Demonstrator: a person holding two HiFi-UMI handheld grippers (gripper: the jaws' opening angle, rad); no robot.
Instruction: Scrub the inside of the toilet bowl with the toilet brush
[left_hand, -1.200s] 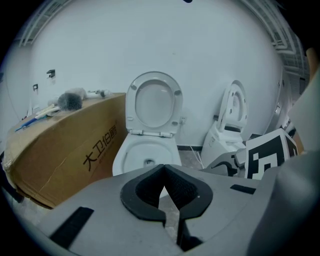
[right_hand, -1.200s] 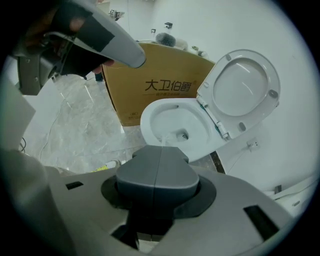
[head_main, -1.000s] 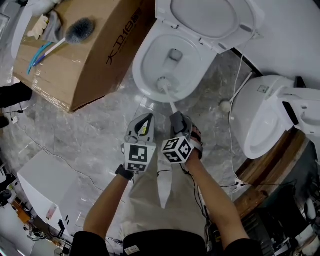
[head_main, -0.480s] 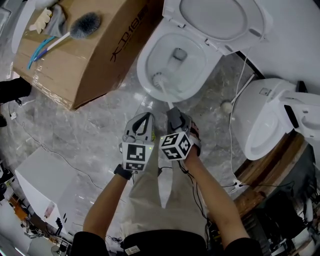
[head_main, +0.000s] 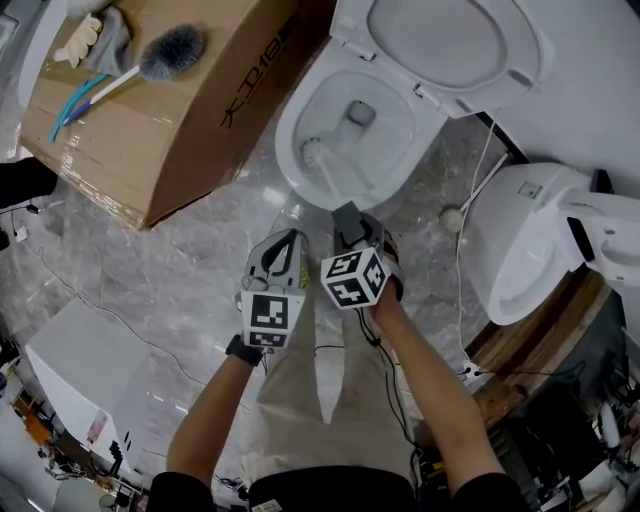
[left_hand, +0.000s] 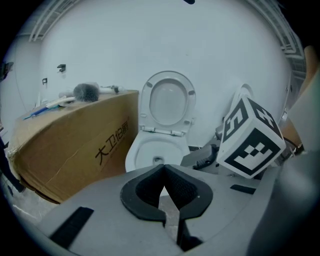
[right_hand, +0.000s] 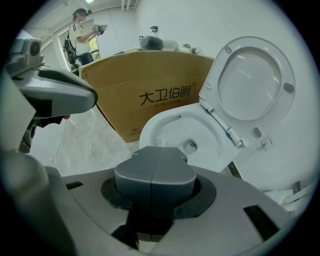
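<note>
head: overhead, steeply down | gripper views: low, forward | shared: toilet bowl (head_main: 392, 158), seemingly near

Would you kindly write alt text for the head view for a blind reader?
From above, the right gripper holds a toilet brush with its head inside the open toilet bowl. The left gripper hangs empty beside it. A cardboard box stands nearby.

cardboard box (right_hand: 131, 80) side: black print "大卫伯爵"

Bright even light, soft shadows, strong fisheye edge distortion.
</note>
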